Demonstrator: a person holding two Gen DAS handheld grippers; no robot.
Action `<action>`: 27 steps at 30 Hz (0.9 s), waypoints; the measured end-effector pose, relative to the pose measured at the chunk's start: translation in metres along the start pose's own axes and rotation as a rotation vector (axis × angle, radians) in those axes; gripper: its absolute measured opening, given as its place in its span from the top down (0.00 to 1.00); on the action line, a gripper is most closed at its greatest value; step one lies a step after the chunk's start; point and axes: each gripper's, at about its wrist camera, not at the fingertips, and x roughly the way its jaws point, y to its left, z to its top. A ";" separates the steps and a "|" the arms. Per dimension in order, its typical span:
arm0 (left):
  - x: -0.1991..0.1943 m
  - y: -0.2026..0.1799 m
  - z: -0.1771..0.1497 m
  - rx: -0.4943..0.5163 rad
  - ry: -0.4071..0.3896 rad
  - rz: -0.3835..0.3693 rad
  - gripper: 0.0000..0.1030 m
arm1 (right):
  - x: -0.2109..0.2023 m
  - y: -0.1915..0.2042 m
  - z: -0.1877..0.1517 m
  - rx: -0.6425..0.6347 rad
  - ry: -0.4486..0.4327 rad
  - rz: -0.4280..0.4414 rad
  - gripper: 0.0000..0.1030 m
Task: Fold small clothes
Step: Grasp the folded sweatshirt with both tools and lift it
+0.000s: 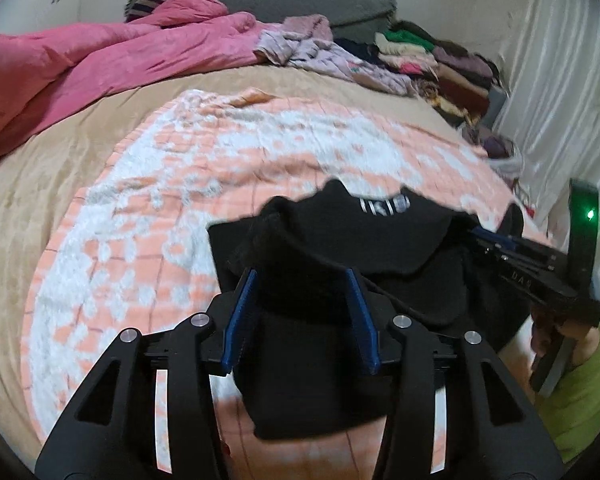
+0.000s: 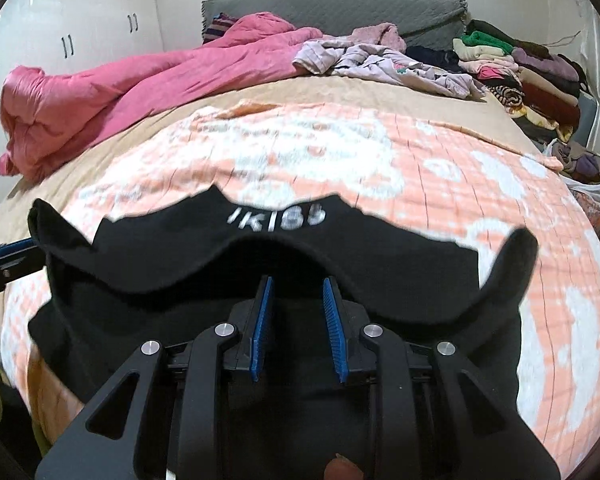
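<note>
A small black garment (image 1: 340, 248) with white lettering lies partly folded on the peach and white blanket (image 1: 180, 184) on the bed. My left gripper (image 1: 302, 276) stands over its left part, jaws apart, black cloth between the blue pads. In the right wrist view the garment (image 2: 284, 248) spreads across the front with a sleeve (image 2: 512, 264) sticking up at the right. My right gripper (image 2: 296, 284) has its jaws apart over the cloth. The right gripper also shows in the left wrist view (image 1: 476, 234), at the garment's right edge. The left gripper shows at the left edge of the right wrist view (image 2: 36, 246).
A pink duvet (image 2: 120, 92) lies bunched at the bed's far left. Loose pale clothes (image 2: 380, 60) and a stack of folded clothes (image 2: 520, 68) sit at the far right. A grey headboard (image 2: 332, 4) stands behind. White wardrobes (image 2: 60, 40) are at the left.
</note>
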 end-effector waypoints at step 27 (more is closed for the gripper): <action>0.041 0.017 -0.011 0.226 0.079 0.070 0.62 | -0.018 -0.048 -0.061 0.048 0.108 -0.196 0.50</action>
